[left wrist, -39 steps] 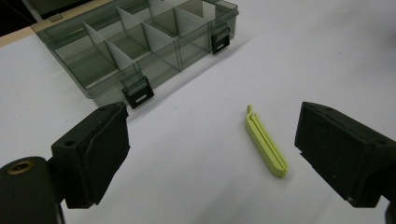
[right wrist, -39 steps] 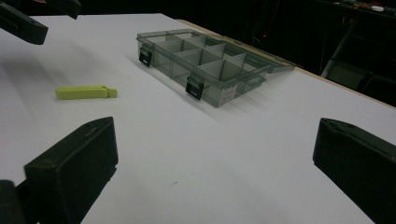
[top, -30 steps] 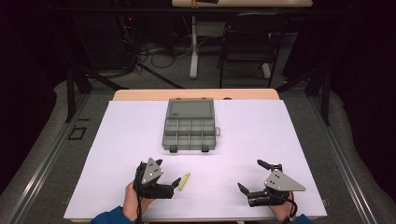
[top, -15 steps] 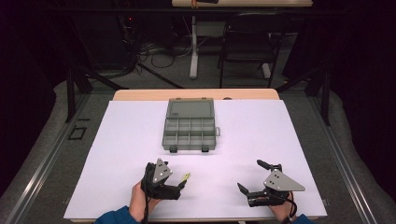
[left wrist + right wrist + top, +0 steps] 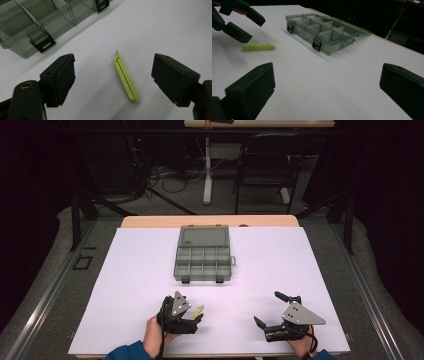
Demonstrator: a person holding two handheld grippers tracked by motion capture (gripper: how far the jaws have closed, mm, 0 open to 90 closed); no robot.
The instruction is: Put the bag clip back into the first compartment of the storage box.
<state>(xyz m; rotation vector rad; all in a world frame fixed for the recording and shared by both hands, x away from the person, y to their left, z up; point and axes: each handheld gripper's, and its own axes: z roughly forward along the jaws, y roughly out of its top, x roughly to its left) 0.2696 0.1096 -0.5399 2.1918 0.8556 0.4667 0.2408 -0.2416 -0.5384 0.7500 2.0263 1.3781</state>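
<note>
Left gripper (image 5: 113, 82) straddles a slim yellow-green clip (image 5: 125, 78) with its jaws released; they have just been closing in, yet both pads still stand clear of the clip, which lies flat on the white worktop (image 5: 130, 285) between them, a little nearer the right-hand pad in the left gripper view. In the high view the clip (image 5: 199, 310) sits close to the worktop's near edge, left of its middle, just beyond the person's left hand (image 5: 152, 340).

Judging from this, the step in hand is the pick-up of the clip, at the point just before contact. The next move calls for lowering the jaws until the pads flank the clip's long sides, then closing squarely so the thin, low piece does not skid or tip out.

Farther back, around the middle of the worktop, stands the open grey compartment box (image 5: 203, 262), its lid folded away towards the far edge, a likely place for the clip. Right gripper (image 5: 276, 311) rests near the near right corner, jaws wide and holding nothing.
</note>
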